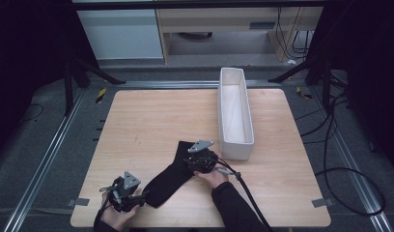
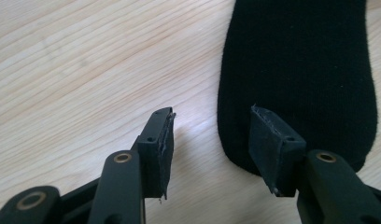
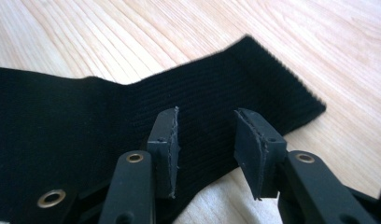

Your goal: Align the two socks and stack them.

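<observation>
A black sock (image 1: 168,176) lies flat on the wooden table (image 1: 151,121), running from the front left up toward the middle. My left gripper (image 1: 139,195) sits at the sock's rounded toe end (image 2: 300,70). Its jaws stand open (image 2: 212,116), one over bare wood and the other over the toe's edge, with nothing pinched. My right gripper (image 1: 191,158) is at the sock's other end, over the ribbed cuff (image 3: 254,79). Those jaws (image 3: 207,114) are also open, with a gap between them and the fabric lying flat beneath.
A long white open box (image 1: 235,116) stands to the right of the table's centre, running front to back. Cables (image 1: 340,159) trail on the floor at the right, and dark frame legs stand at the back corners.
</observation>
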Tool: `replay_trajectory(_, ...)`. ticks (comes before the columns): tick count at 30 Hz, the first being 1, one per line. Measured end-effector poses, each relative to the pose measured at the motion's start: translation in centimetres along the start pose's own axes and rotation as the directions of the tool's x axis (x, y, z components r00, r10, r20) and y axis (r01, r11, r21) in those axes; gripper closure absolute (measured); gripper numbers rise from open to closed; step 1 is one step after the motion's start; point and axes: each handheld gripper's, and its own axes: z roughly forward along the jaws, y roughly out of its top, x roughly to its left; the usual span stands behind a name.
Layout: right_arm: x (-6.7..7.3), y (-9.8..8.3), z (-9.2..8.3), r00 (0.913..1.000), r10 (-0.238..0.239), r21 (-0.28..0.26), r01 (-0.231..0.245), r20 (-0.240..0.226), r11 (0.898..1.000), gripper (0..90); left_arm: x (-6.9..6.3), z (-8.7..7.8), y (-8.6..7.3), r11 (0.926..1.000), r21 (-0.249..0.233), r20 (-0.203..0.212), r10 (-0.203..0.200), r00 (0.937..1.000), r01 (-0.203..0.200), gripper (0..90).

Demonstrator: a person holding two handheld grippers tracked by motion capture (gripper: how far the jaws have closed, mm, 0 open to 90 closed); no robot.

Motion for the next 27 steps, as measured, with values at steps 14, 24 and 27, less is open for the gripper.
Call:
replay_trajectory(14,-3.1,1.9,1.4,0.9902,0.076,-0.023,-0.074,0.117,0.997,73.4,1.5,0.0,-0.4,0.9998,0.002,-0.032,-0.018,0.9993,0.018,50.8)
replay_trajectory(24,-3.0,2.6,1.2,0.9925,0.081,-0.072,-0.074,0.091,0.995,86.9,1.6,0.1,-0.3,1.0000,0.004,-0.027,-0.006,0.9996,0.006,51.8)
replay_trajectory(27,-3.0,2.8,1.9,0.9920,0.066,-0.068,-0.059,0.108,0.996,86.7,1.6,0.1,-0.3,1.0000,0.005,-0.026,-0.004,0.9997,0.004,51.8)
